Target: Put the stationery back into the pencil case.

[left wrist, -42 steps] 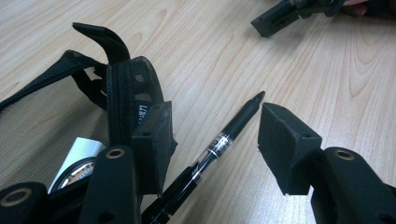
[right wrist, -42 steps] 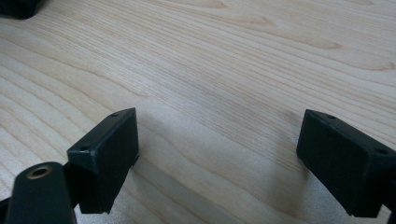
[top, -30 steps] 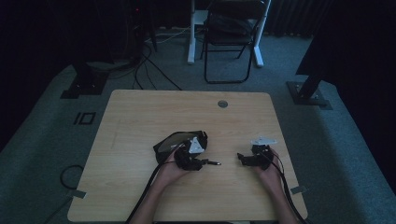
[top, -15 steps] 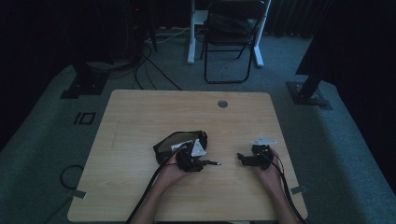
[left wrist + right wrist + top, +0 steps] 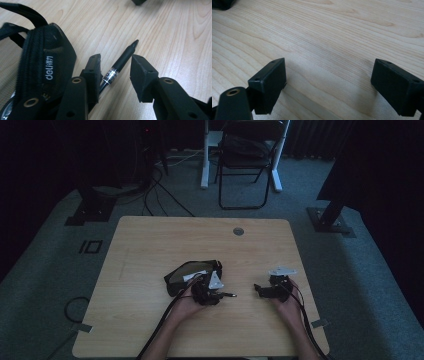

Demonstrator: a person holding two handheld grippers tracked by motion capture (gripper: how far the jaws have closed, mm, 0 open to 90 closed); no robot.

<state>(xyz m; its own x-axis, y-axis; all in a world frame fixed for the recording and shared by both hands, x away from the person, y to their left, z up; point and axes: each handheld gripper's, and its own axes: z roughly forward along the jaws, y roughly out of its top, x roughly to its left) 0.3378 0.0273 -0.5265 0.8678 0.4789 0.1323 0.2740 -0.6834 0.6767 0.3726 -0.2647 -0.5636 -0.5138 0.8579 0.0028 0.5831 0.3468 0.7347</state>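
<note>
A black mesh pencil pouch lies near the middle of the wooden table, and in the left gripper view the pouch has a white logo. A black pen lies on the wood beside it, tip pointing away. My left gripper straddles the pen. Its jaws have just been closing, and a gap remains on the right side of the pen. From above, the left gripper points right along the pen. My right gripper rests apart to the right, and the right gripper is open over bare wood.
A round cable grommet sits near the table's far edge. A folding chair and stand bases stand on the carpet beyond. Cables trail from both grippers toward the near edge.
</note>
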